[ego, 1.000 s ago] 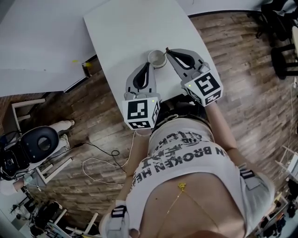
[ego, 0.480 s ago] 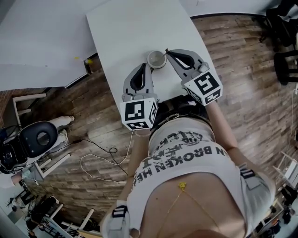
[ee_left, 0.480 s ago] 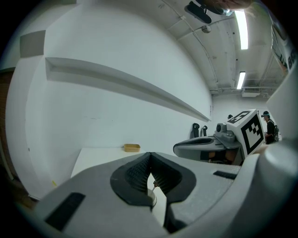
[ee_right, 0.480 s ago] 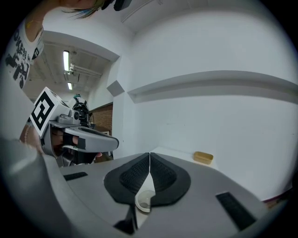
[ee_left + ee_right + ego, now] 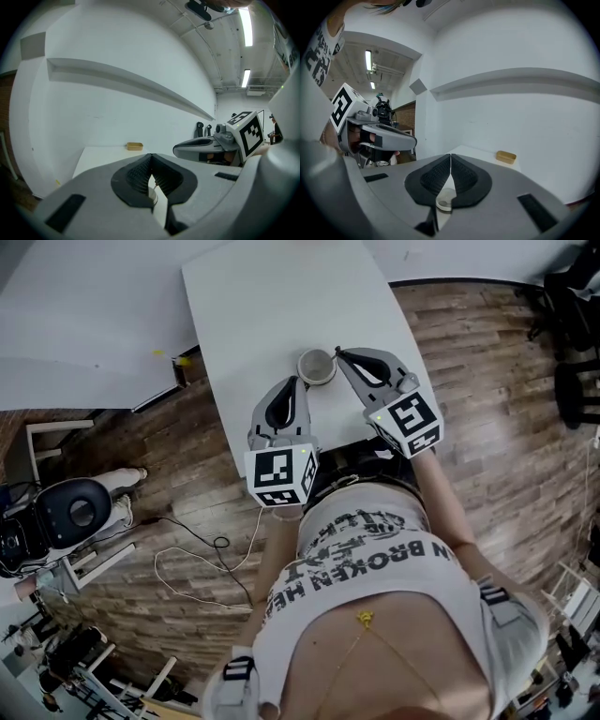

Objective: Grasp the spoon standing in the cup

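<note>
While both are clenched with nothing between them, the left tongs (image 5: pixel 293 382) and right tongs (image 5: pixel 339 352) flank the cup (image 5: pixel 316 366), where the spoon (image 5: pixel 155 186) stands, on the white worktop (image 5: pixel 272 306).

The table (image 5: pixel 272 306) looks smooth, matt white, and the floor (image 5: pixel 487 381) is grainy wood plank. The left gripper (image 5: pixel 298 381) and right gripper (image 5: pixel 339 353) have matt grey plastic shells with black ribbed pads (image 5: pixel 433 177).
</note>
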